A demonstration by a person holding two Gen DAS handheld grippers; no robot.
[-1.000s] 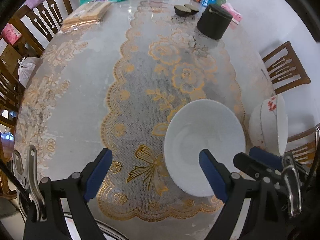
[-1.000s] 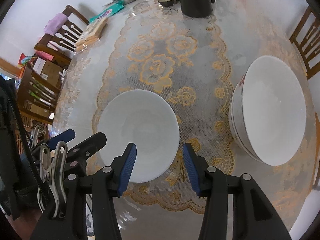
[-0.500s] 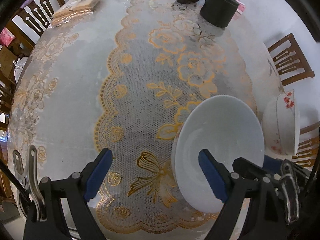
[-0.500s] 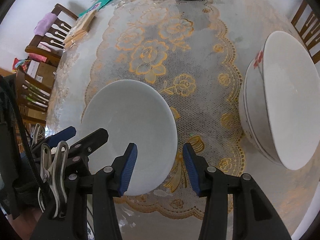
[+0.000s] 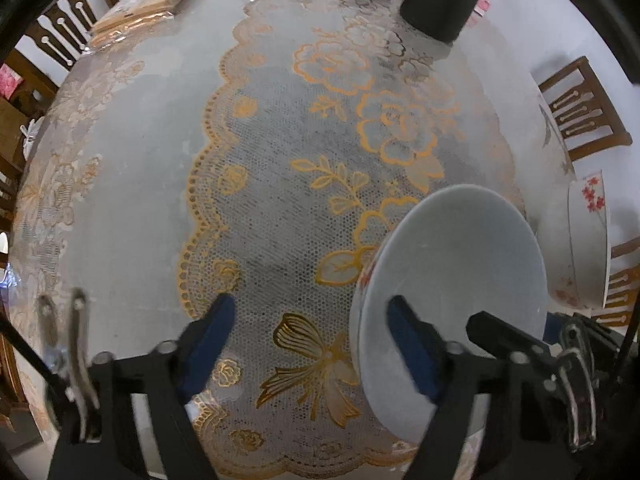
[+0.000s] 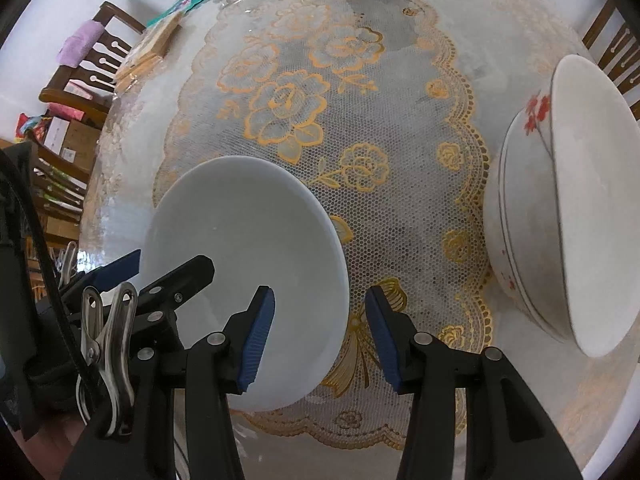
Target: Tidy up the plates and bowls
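Since the earlier frames both grippers have come down toward the table; the white bowl [image 6: 244, 276] now looms larger. Left gripper [image 5: 308, 332]: jaws have just been closing, still apart, one finger over the bowl's left rim, the other over bare lace cloth [image 5: 280, 200]. Right gripper [image 6: 320, 336]: jaws narrowing slightly, still apart, straddling the bowl's right rim; no pad contact visible. Flowered bowl stack [image 6: 560, 208] stands well apart, near the table's right edge. Risk: glazed rim slipping from a shallow pinch; uneven closing could tip the bowl.
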